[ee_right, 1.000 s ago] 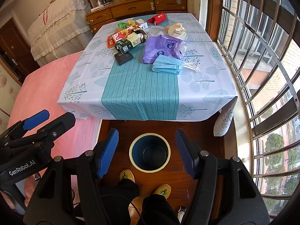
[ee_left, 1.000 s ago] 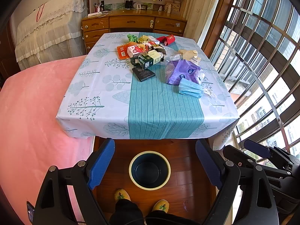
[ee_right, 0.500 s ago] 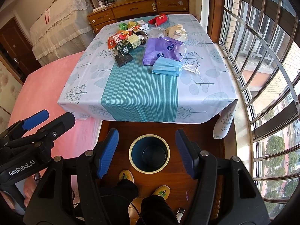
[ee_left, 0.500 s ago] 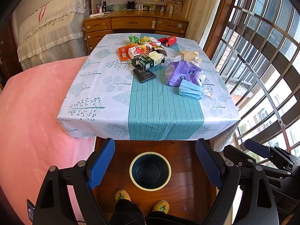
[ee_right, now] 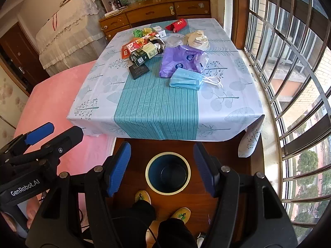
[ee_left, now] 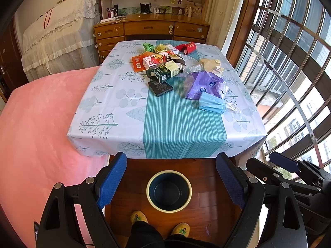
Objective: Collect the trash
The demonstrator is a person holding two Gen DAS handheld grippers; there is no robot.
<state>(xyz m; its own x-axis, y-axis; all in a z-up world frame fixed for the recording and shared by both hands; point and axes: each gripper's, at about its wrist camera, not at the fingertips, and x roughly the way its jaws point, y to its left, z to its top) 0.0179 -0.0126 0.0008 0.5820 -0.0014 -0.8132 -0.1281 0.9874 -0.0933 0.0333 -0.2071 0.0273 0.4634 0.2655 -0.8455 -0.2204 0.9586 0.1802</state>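
From your left wrist view, your left tool point(ee_left: 171, 183) hangs with its blue-padded fingers apart, holding nothing, framing a round dark bin point(ee_left: 169, 191) with a pale rim on the wood floor. Beyond it stands the bench point(ee_left: 107, 111), covered in a leaf-print cloth with a teal stripe. The trash sits heaped at its far half: a blue face mask point(ee_left: 211, 105) nearest you, a purple plastic bag point(ee_left: 204, 83) touching it, a black flat packet point(ee_left: 160, 88), and small cartons behind. Your right tool shows only at the right edge here.

From your right wrist view, your right tool point(ee_right: 162, 171) is likewise spread wide and empty over the same bin point(ee_right: 167, 173). This view alone shows the mask's white ear loops point(ee_right: 213, 81) clearly. Print on the cartons is too small to read.
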